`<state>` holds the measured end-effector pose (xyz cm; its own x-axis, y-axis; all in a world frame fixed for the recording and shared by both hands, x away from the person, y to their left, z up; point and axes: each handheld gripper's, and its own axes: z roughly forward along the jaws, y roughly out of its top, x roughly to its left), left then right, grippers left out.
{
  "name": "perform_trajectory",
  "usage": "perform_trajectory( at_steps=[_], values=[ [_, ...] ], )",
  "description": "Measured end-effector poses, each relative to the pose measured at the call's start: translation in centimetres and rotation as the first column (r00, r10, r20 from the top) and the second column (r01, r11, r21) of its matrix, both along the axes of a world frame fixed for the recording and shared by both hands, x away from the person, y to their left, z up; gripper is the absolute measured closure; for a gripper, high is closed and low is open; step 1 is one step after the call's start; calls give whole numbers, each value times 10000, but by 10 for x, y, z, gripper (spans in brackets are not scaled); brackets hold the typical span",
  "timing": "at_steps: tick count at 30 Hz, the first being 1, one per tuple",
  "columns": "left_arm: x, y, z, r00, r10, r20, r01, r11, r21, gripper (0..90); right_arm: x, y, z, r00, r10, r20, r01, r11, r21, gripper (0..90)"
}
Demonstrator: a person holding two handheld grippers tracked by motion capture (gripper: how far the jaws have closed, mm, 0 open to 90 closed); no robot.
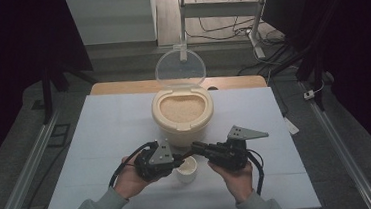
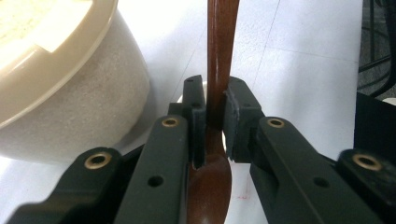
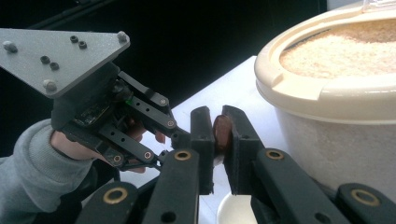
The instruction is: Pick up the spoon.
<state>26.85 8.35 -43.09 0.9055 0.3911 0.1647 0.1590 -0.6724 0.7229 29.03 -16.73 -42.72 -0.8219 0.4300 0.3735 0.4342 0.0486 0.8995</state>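
Spoon (image 2: 218, 65) first: it is a brown wooden one, and both of my grippers are clamped on it. In the left gripper view, the left gripper (image 2: 215, 116) has its pads tight on the thin neck, just above the bowl of the spoon, and the handle runs straight away from the camera. In the right gripper view, the right gripper (image 3: 218, 135) is squeezed on the far end of that handle. So the spoon lies like a little bridge between my two hands, with its long side going across the table from left to right.

From the high view, the left gripper (image 1: 170, 158) and the right gripper (image 1: 197, 146) meet nose to nose, right above a small white cup (image 1: 187, 169). The cup sits on the white table (image 1: 101, 141), close to me and between my hands.

Behind the grippers, farther from me, stands the big cream rice tub (image 1: 183, 115). Its clear lid (image 1: 180, 67) is flipped up, and it is full of pale grains almost to the top. The tub is just past the spoon, very near both hands. The right hand looks a bit nearer to it.

I think the next move is a scoop, so the spoon must go forward and up over the rim. One hand should probably let go first.

I can read no words, labels or brand names anywhere.
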Motion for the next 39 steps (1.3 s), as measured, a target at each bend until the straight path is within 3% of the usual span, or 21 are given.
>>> perform_trajectory(
  at_steps=[4,9,10,11,15,21,29,36,39],
  values=[
    [-1,1,1,10000,90,42,-89,9999,-128,787,1,-1,-1,9998,122,145,-125,9997,190,828],
    [-1,5,3,9989,452,-137,-460,9968,-655,746,3,-3,0,9995,168,259,-182,9984,537,829],
    [-1,6,4,9983,559,-185,-572,9952,-798,646,3,-4,1,9992,80,395,-102,9983,567,829],
    [-1,8,5,9976,658,-236,-676,9937,-896,646,3,-4,1,9992,80,395,-102,9983,567,829],
    [-4,16,6,9934,1121,-252,-1144,9857,-1238,426,7,-10,4,9989,-1,466,-43,9956,938,829],
    [-10,39,2,9832,1770,-457,-1822,9681,-1718,336,10,-18,5,9984,-234,507,183,9949,991,829],
    [-18,79,-19,9600,2685,-794,-2782,9469,-1614,301,11,-32,13,9959,-416,809,316,9921,1213,829],
    [-26,120,-40,9238,3616,-1256,-3801,9056,-1881,294,13,-41,17,9927,-646,1019,530,9923,1123,829],
    [-29,131,-46,9120,3848,-1421,-4069,8926,-1941,290,14,-46,18,9918,-716,1056,589,9912,1181,829]
  ],
)
